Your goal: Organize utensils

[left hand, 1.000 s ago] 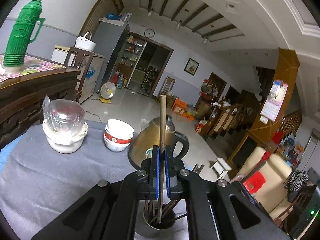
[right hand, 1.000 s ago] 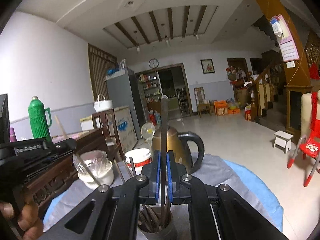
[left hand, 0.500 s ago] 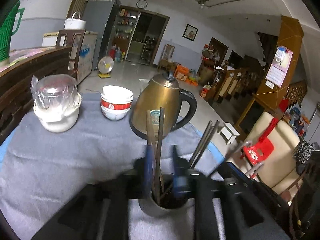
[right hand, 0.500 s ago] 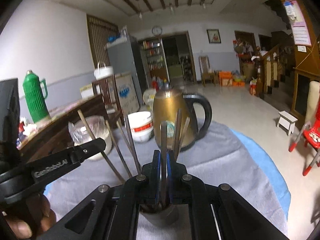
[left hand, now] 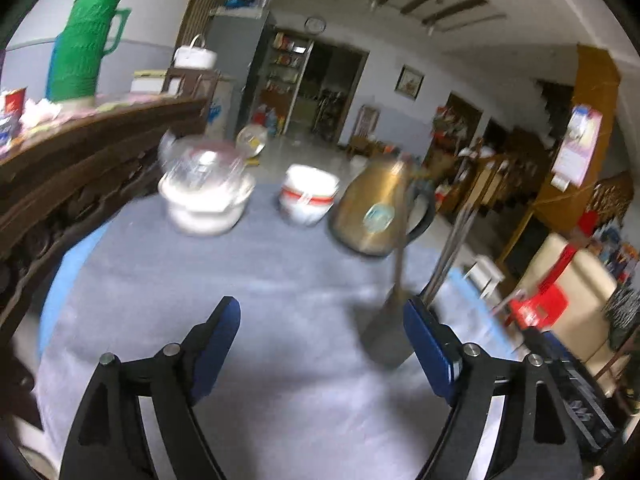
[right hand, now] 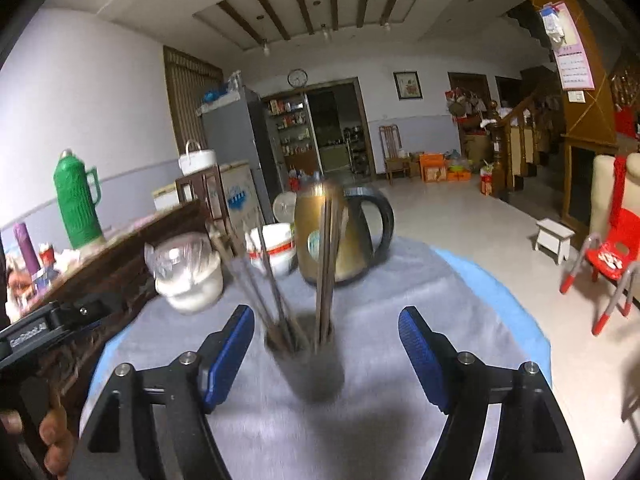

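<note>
Both hand-held grippers stand wide apart and hold nothing: the left hand-held gripper spans bare cloth, and the right hand-held gripper frames the cup without touching it. By the look of it, the chopsticks are already dropped in, so the step in hand reads as the release after placing — whether more utensils wait elsewhere cannot be told.

In the right wrist view the cup sits dead centre between the blue pads, and its sticks fan toward 11 and 12 o'clock. In the left wrist view the same cup lies at 3 o'clock, just beside the right-hand pad, blurred.

If anything remains, the next move calls for a clear retreat upward, keeping the pads off the leaning sticks, which would tip the cup easily.

The cup is a small dull metal cylinder; the chopsticks are thin, straight, dark rods, some paler like wood. The tabletop wears a soft grey cloth with a blue edge. Behind, at 12 o'clock, stand a brassy smooth kettle with a black loop handle, stacked white bowls with a red band, and a white bowl under crinkled plastic wrap.
</note>
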Available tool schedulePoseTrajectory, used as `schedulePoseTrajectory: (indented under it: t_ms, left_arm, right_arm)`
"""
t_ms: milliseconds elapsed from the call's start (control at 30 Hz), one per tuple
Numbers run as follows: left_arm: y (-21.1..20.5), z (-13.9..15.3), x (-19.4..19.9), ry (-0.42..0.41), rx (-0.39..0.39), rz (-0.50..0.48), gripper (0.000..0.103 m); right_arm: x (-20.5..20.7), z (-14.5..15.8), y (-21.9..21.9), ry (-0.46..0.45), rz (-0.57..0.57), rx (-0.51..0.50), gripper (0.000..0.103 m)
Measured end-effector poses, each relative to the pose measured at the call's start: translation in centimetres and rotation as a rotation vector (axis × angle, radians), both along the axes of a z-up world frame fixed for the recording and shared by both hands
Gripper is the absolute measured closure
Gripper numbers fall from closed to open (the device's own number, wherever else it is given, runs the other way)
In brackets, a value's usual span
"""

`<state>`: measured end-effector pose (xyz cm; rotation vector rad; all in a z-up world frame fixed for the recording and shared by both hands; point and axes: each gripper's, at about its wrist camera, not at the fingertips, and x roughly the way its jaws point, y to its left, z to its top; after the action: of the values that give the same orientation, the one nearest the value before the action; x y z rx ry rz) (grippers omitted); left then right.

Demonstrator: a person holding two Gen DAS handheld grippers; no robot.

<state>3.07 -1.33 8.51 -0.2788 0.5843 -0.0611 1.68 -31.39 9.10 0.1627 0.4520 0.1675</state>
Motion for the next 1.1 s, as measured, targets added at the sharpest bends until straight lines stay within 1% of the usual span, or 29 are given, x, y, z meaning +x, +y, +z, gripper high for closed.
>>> schedulePoseTrajectory:
  t_ms: [33,100,133,200,267,400,533,700,767,867,1000,1100]
  left_arm:
    - [0.3,-1.5,-0.4,0.034,0.022,0.019,0.019]
    - [0.8,-3.8,-1.1,0.079,0.044,0.043,0.019]
    - [0.9,-4.9,-1.4,0.101,0.052,0.063,0.019]
    - [1.3,-6.5,-1.9,0.131,0.049,0.080,0.019]
    - [1.3,-7.6,-2.1,0.155,0.071,0.093,0.019]
    - [0.8,-9.4,-2.0,0.209,0.096,0.074,0.019]
    - [1.2,-9.9,-1.9,0.216,0.116,0.080,0.019]
    - [2.8,-10.4,-1.7,0.231,0.095,0.114,0.019]
    - [3.6,-10.6,-1.7,0.236,0.093,0.134,0.019]
    - [4.8,-11.1,-1.3,0.266,0.090,0.169,0.019]
    - [5.9,-11.4,-0.5,0.300,0.089,0.205,0.019]
    - [5.9,-10.9,-0.2,0.308,0.078,0.213,0.019]
  right_arm:
    - [-0.4,-0.6,0.0,0.010,0.002,0.001,0.025]
    - [-1.0,-2.8,0.1,0.065,-0.004,0.006,0.025]
    - [-1.1,-4.0,0.1,0.109,-0.003,0.011,0.025]
    - [-1.0,-5.9,0.1,0.165,-0.017,0.012,0.025]
    - [-0.6,-7.2,0.1,0.216,-0.021,-0.009,0.025]
    - [1.4,-9.5,0.1,0.340,-0.044,-0.078,0.025]
    - [1.5,-10.5,-1.2,0.364,-0.088,-0.083,0.025]
    - [2.2,-11.0,-1.9,0.389,-0.126,-0.100,0.025]
    - [2.5,-11.0,-2.1,0.396,-0.136,-0.113,0.025]
    - [3.1,-11.0,-2.9,0.401,-0.156,-0.127,0.025]
    - [4.0,-11.1,-3.8,0.406,-0.175,-0.123,0.025]
    - [4.3,-10.6,-4.1,0.393,-0.172,-0.110,0.025]
